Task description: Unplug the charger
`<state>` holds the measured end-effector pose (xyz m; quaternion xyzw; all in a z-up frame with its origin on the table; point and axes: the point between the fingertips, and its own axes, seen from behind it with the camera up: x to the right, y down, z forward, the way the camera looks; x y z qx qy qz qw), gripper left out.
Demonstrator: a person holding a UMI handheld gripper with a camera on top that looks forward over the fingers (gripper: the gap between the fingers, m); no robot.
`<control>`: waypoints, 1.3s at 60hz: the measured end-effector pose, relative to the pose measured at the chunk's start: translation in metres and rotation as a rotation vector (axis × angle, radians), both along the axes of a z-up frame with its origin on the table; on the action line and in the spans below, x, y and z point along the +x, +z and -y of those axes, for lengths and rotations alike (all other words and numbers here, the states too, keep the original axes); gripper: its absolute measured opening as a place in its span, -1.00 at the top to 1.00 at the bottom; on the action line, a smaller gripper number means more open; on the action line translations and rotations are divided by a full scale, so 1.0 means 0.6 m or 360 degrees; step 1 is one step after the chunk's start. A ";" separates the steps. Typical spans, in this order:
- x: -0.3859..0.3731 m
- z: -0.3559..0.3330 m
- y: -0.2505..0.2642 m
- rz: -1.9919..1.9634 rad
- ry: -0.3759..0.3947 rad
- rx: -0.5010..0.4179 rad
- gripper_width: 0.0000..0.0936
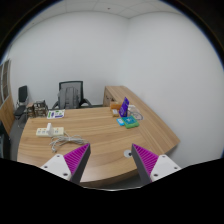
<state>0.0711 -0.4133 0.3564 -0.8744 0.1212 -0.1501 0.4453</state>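
Note:
My gripper (110,160) is open and empty, held above the near edge of a wooden desk (100,135). Its purple pads (76,157) stand wide apart. A white power strip with plugs and cables (50,130) lies on the desk's left part, well beyond the left finger. A small white thing, maybe a charger (55,114), lies farther back on the left. A dark cable end (125,153) shows on the desk between the fingers.
A purple bottle (127,106) and a teal object (127,122) stand at the desk's far right. A black office chair (71,95) is behind the desk, another chair (22,97) at the left. White walls surround the room.

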 end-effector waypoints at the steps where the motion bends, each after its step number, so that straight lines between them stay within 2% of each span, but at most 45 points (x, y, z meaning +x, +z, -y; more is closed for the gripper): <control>1: -0.001 0.002 -0.003 -0.0002 -0.0001 -0.0008 -0.83; 10: -0.020 0.005 -0.084 -0.0032 -0.0003 -0.0087 -0.83; 16: -0.050 -0.007 -0.170 -0.0026 0.0025 -0.0122 -0.84; 28: -0.208 -0.061 -0.323 -0.0138 0.0203 -0.0208 -0.84; 44: -0.465 -0.332 -0.392 -0.0201 0.0543 -0.0026 -0.85; 48: -0.497 -0.412 -0.408 -0.0173 0.0579 0.0026 -0.84; 56: -0.509 -0.547 -0.453 -0.0073 0.0554 0.0042 -0.84; 61: -0.511 -0.598 -0.479 -0.0067 0.0537 0.0028 -0.68; 65: -0.512 -0.620 -0.504 -0.0100 0.0521 -0.0007 -0.47; 69: -0.518 -0.637 -0.519 -0.0146 0.0490 -0.0013 -0.03; 72: -0.513 -0.641 -0.523 -0.0150 0.0461 -0.0012 0.43; 78: -0.515 -0.643 -0.522 -0.0172 0.0454 0.0013 0.55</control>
